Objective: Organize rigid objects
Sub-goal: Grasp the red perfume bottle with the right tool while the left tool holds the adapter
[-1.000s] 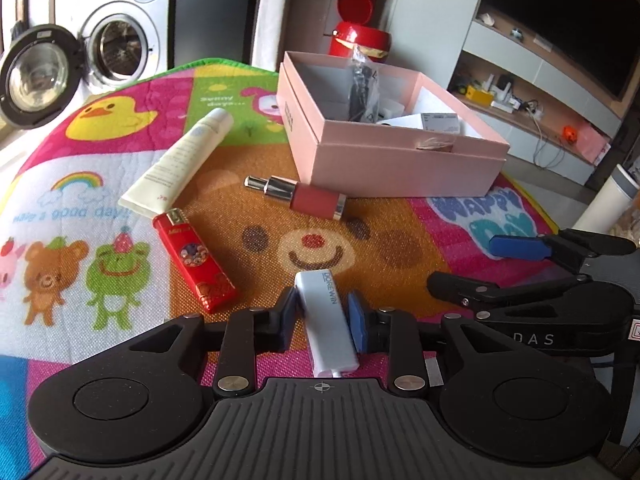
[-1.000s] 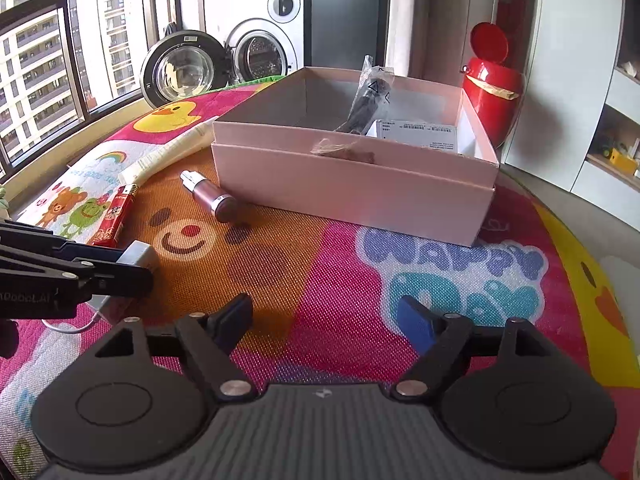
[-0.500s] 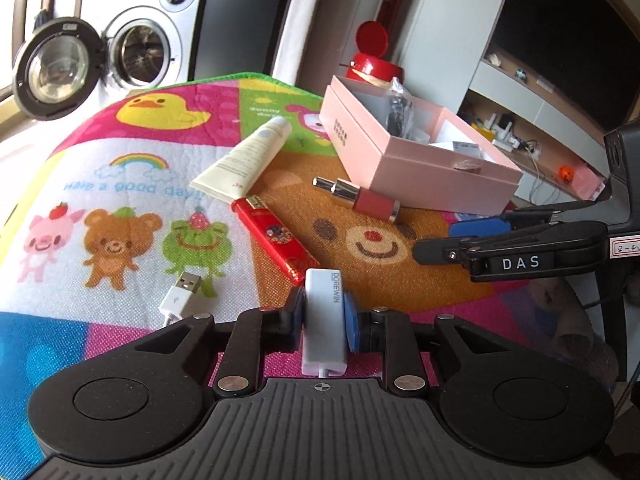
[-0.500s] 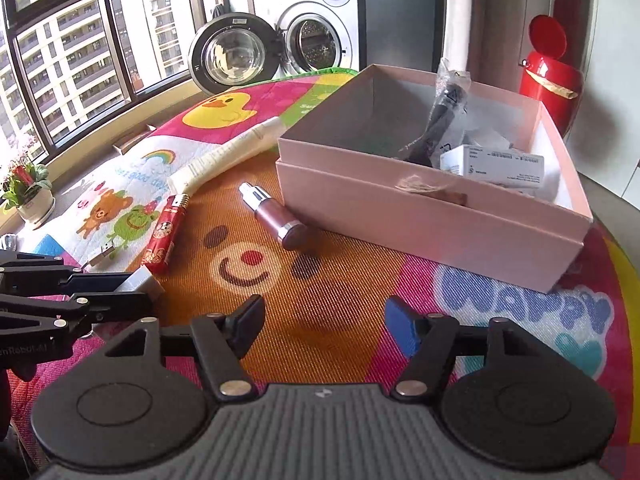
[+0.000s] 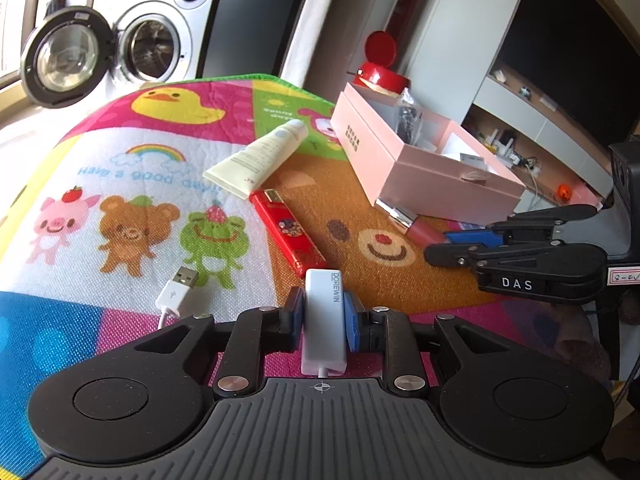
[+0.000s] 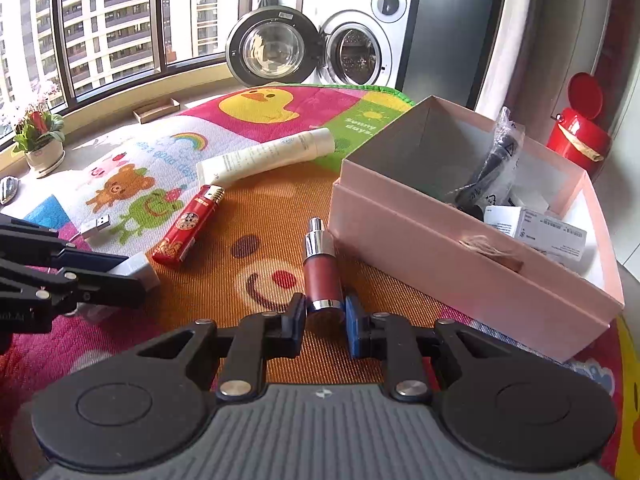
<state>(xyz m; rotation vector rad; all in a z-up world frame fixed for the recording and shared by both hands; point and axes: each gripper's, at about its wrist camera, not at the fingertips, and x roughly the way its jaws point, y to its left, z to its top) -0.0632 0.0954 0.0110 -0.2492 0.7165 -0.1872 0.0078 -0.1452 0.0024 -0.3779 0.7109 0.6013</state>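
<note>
Left tongs (image 5: pixel 323 312) clamp a white DOREWIN adapter (image 5: pixel 323 320) between blue pads, adapter pointing forward; its white cable ends in a USB plug (image 5: pixel 179 292) lying on the cartoon mat (image 5: pixel 120 184) just left. Red lighter (image 5: pixel 287 232) lies ahead of the adapter, near it; cream tube (image 5: pixel 258 158) beyond, its flat end touching the lighter's far end. Pink box (image 5: pixel 404 160), open, sits right of the tube with a bagged black item (image 5: pixel 407 118) inside. Pink bottle (image 5: pixel 416 226) lies just in front of the box. Right tongs (image 5: pixel 472 242) reach in from the right around the bottle; how tightly they close is unclear. Washing machine (image 5: pixel 156 36) behind, door open.
</note>
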